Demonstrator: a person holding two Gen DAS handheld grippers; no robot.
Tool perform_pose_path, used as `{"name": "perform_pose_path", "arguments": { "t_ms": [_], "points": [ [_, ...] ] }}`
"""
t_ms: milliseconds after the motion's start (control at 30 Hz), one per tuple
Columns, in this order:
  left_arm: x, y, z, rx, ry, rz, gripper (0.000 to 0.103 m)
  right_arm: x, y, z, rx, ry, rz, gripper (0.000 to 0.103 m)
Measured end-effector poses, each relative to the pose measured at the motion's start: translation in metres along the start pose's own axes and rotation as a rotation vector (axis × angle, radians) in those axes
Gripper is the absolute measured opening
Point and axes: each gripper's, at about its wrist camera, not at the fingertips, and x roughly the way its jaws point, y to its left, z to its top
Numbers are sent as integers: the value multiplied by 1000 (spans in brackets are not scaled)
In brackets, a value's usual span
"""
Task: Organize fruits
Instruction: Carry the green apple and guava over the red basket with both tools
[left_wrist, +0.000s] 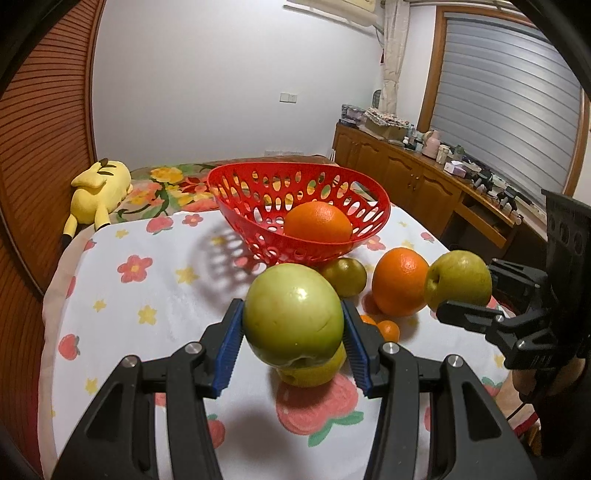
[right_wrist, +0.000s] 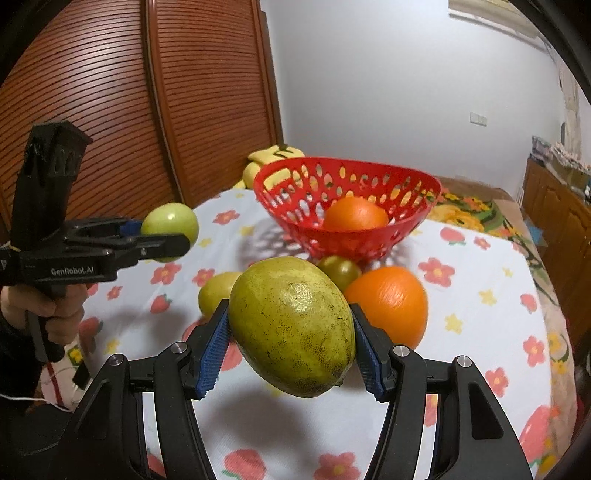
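Note:
My left gripper (left_wrist: 293, 314) is shut on a green apple (left_wrist: 293, 314), held above a yellow fruit (left_wrist: 314, 373) on the floral cloth. My right gripper (right_wrist: 290, 321) is shut on a large speckled yellow-green fruit (right_wrist: 291, 328), also raised. Each gripper shows in the other view: the right gripper (left_wrist: 465, 291) with its fruit (left_wrist: 458, 278), the left gripper (right_wrist: 162, 232) with the apple (right_wrist: 170, 223). Ahead, the red perforated basket (left_wrist: 214, 184) (right_wrist: 436, 182) holds one orange (left_wrist: 317, 221). In front of it lie an olive-green fruit (left_wrist: 345, 277), an orange (left_wrist: 400, 280) and small oranges (left_wrist: 388, 328).
A yellow plush toy (left_wrist: 98, 192) lies at the far left by the slatted wooden doors (right_wrist: 110, 110). A wooden cabinet (left_wrist: 413, 177) with clutter runs along the right. A person's hand (right_wrist: 55, 306) grips the left tool. The cloth's edge (left_wrist: 55, 295) drops off at the left.

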Motion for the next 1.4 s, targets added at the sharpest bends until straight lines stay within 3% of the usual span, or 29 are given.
{"name": "perform_pose_path", "arguments": {
  "t_ms": [733,1400],
  "points": [
    [36,-9,50,46,-14,3,50,7,-48,62,-65,-26,-50,63],
    [99,-8,85,50,58,18,50,62,-88,102,-98,25,-7,63]
  ]
}}
